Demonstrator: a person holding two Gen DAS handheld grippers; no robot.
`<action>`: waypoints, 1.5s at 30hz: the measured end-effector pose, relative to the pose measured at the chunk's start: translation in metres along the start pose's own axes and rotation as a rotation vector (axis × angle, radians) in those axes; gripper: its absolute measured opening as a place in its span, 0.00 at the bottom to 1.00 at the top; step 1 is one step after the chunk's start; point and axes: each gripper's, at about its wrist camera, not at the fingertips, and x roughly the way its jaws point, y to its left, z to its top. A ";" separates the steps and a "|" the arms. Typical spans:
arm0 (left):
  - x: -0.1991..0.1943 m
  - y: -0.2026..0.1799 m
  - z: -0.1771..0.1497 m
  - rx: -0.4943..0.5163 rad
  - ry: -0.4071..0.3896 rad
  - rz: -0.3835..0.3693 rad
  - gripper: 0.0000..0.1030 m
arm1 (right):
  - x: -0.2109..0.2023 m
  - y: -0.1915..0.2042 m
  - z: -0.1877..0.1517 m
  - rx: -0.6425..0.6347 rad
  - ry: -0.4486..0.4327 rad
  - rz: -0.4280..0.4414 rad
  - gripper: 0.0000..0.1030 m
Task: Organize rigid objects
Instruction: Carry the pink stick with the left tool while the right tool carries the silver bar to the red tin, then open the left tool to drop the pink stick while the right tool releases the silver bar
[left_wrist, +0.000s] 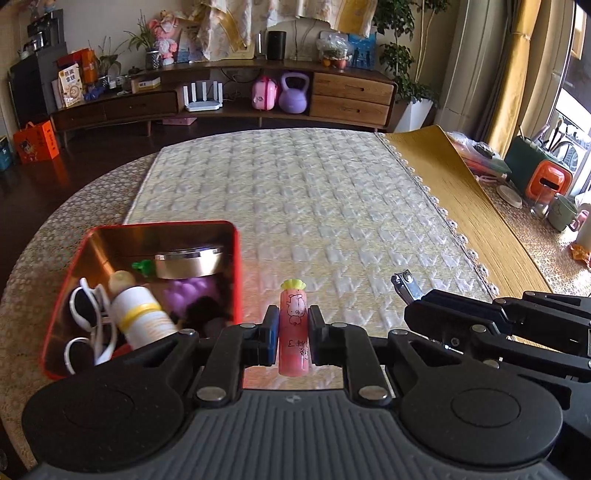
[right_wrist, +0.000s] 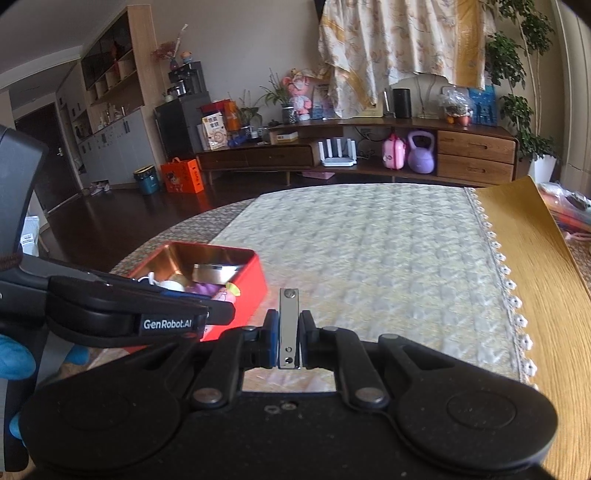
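Fingers (left_wrist: 272, 334) on the left gripper (left_wrist: 292, 334) pinched a pink tube (left_wrist: 292, 325) upright, red tin (left_wrist: 236, 266) just left; right gripper (right_wrist: 287, 334) clamped nail clippers (right_wrist: 288, 328).

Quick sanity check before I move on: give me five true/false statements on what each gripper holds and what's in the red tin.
1. The left gripper is shut on the pink tube. True.
2. The right gripper is open with nothing in it. False: it is shut on the metal nail clipper.
3. The red tin has its lid on. False: it is open, with things inside.
4. White sunglasses lie in the red tin. True.
5. The pink tube is already inside the red tin. False: it is held between the left gripper's fingers, to the right of the tin.
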 end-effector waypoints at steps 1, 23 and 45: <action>-0.003 0.005 0.000 -0.003 -0.004 0.003 0.16 | 0.002 0.005 0.001 -0.004 0.001 0.006 0.10; -0.017 0.115 -0.006 -0.090 -0.022 0.080 0.15 | 0.051 0.076 0.021 -0.075 0.037 0.081 0.10; 0.033 0.166 -0.010 -0.119 0.059 0.097 0.15 | 0.123 0.089 0.014 -0.118 0.150 0.071 0.10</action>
